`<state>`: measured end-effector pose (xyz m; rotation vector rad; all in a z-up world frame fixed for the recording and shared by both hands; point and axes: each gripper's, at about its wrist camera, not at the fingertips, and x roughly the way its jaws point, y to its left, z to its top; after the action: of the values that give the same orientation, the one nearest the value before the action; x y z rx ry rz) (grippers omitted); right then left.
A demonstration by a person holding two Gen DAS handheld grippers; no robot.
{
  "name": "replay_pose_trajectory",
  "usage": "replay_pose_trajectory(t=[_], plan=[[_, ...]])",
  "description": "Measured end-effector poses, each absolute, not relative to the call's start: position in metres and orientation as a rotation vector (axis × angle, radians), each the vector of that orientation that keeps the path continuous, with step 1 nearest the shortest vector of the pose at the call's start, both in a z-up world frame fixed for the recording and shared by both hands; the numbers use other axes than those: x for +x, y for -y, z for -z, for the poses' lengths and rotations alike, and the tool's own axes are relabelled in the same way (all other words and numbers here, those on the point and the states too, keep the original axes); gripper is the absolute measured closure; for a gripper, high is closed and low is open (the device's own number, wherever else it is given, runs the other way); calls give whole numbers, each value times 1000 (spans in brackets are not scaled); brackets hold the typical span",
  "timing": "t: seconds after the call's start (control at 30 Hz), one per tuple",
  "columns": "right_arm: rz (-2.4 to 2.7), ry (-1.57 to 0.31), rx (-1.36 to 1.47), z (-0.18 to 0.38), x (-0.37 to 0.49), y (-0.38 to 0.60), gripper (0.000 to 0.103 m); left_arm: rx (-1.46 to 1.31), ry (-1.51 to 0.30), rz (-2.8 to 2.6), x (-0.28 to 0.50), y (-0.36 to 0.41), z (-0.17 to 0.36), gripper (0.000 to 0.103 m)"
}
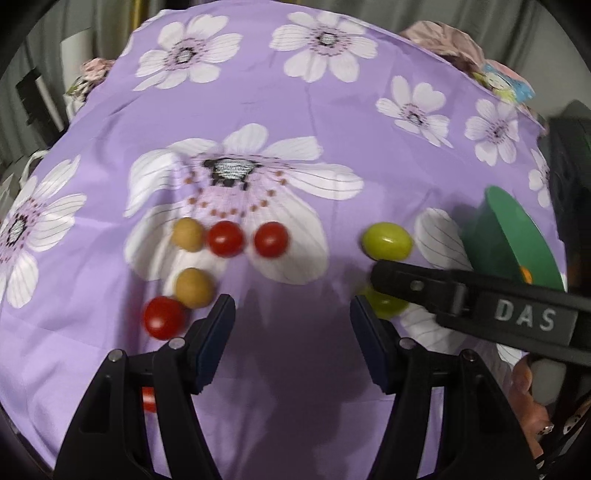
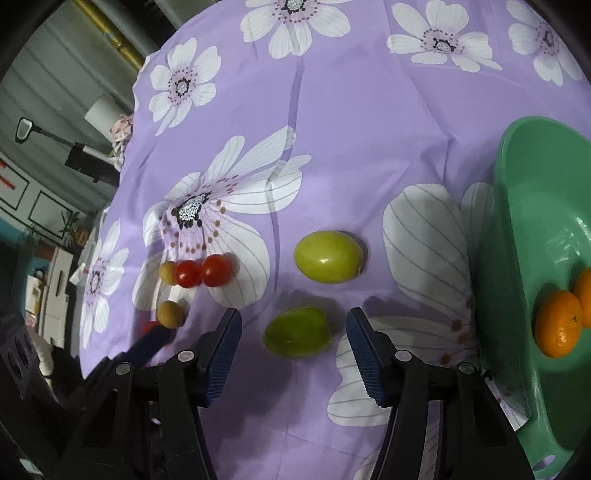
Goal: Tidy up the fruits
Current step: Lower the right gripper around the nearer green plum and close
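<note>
On a table covered by a purple cloth (image 2: 369, 129) printed with large white flowers, small fruits lie loose. Toward the right edge sits a green plastic bowl (image 2: 524, 206), tilted in the wide lens, with two oranges (image 2: 559, 323) inside it.

Seen from the right wrist, the right gripper (image 2: 293, 341) points down at the cloth with its jaws apart. A green fruit (image 2: 297, 331) lies on the cloth between the two blue-padded fingers, and neither pad touches it. A second green fruit (image 2: 328, 256) rests just beyond, a little to the right. Farther left sit two red tomatoes (image 2: 216, 270) side by side, touching, with a small tan fruit (image 2: 168, 272) against them. Another tan fruit (image 2: 170, 314) lies nearer the camera, beside the blue tip of the other gripper.

Seen from the left wrist, the left gripper (image 1: 291, 321) also hangs with jaws wide apart over bare cloth, holding nothing. Just beside its left finger lie a tan fruit and a red tomato (image 1: 163, 317), touching each other. A further patch of red (image 1: 149, 400) shows behind that finger, mostly hidden. The right gripper's black arm crosses the right side of this view, covering part of the near green fruit. White letters on it read "DAS" (image 1: 526, 310).

Beyond the table are grey wall panels, a brass-coloured pipe (image 2: 110, 33) and a black stand.
</note>
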<state>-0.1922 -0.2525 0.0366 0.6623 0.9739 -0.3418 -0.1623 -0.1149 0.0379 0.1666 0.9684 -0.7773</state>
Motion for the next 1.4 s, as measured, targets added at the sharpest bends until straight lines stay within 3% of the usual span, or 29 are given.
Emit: replay_pose_trajectory(t=[0.17, 0.73, 0.9, 1.07, 1.4], plan=[[358, -992, 697, -30, -192, 258, 57, 140, -1020, 854, -166, 131, -28, 47], [298, -1007, 803, -16, -191, 268, 58, 69, -1091, 918, -166, 144, -21, 50], [289, -1010, 774, -16, -189, 264, 59, 68, -1088, 936, -167, 148, -19, 62], [241, -1017, 778, -13, -185, 259, 67, 75, -1083, 931, -166, 150, -17, 84], [222, -980, 805, -16, -188, 257, 73, 28, -1073, 938, -165, 139, -23, 89]])
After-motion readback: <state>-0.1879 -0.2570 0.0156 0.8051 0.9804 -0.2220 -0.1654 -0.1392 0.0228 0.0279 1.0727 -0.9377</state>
